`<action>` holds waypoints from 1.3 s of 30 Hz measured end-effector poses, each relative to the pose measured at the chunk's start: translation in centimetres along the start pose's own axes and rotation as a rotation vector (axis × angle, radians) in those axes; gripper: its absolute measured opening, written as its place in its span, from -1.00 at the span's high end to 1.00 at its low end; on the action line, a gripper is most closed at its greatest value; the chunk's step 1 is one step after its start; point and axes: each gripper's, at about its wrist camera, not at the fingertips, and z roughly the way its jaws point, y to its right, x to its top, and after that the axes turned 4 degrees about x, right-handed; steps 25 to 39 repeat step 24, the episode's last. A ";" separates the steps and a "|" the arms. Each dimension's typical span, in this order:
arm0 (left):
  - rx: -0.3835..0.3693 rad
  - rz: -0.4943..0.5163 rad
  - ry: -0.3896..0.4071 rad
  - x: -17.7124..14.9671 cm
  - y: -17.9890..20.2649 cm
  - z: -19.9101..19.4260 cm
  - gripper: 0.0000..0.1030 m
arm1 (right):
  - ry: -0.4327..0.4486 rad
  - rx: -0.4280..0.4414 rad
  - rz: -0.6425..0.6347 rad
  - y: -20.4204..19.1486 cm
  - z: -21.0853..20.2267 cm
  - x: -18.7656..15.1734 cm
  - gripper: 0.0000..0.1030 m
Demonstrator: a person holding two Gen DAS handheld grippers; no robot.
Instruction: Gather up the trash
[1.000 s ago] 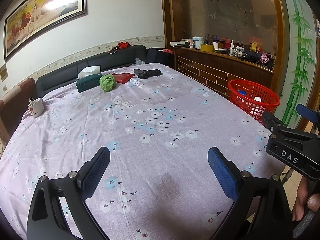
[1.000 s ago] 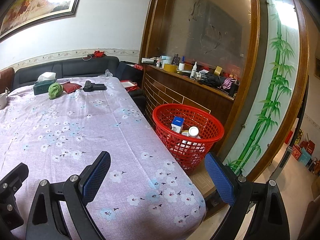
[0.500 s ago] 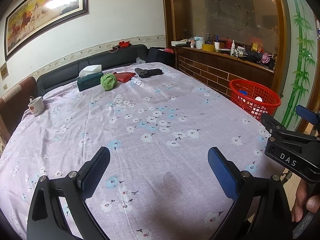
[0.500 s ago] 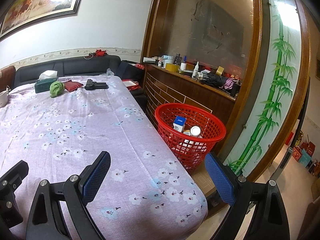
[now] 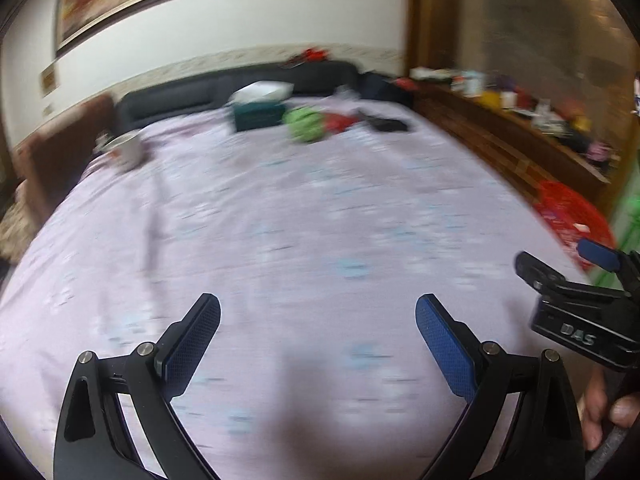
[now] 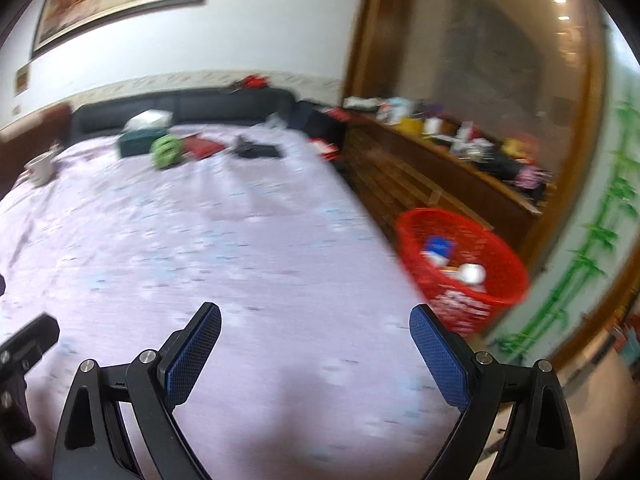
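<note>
A red trash basket (image 6: 464, 268) stands on the floor at the table's right edge, holding a blue-and-white box and a white lid; it also shows in the left wrist view (image 5: 572, 220). A crumpled green item (image 5: 305, 124) lies far back on the table, also in the right wrist view (image 6: 167, 151). My left gripper (image 5: 318, 330) is open and empty above the near tablecloth. My right gripper (image 6: 315, 338) is open and empty over the table's near right part; its body shows in the left wrist view (image 5: 580, 312).
On the table's far end lie a green tissue box (image 5: 258, 114), a red pouch (image 5: 340, 122), a black object (image 5: 386, 124) and a white mug (image 5: 126, 150). A wooden counter (image 6: 452, 160) with clutter runs along the right. A dark sofa (image 5: 240, 84) stands behind. Both views are motion-blurred.
Both grippers have swung left and moved forward over the table; the far objects look nearer and the basket has shifted right in both views. Both stay open.
</note>
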 end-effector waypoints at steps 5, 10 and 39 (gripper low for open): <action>0.179 -0.062 -0.115 0.2 -5.6 2.9 -0.89 | -0.112 0.153 -0.049 -6.1 3.4 1.8 -0.89; 0.207 -0.087 -0.219 -0.2 -8.3 5.3 -0.89 | -0.225 0.242 -0.086 -11.9 6.5 2.1 -0.89; 0.064 -0.069 -0.321 0.6 -9.0 8.4 -0.94 | -0.331 0.246 -0.053 -14.0 10.0 1.9 -0.89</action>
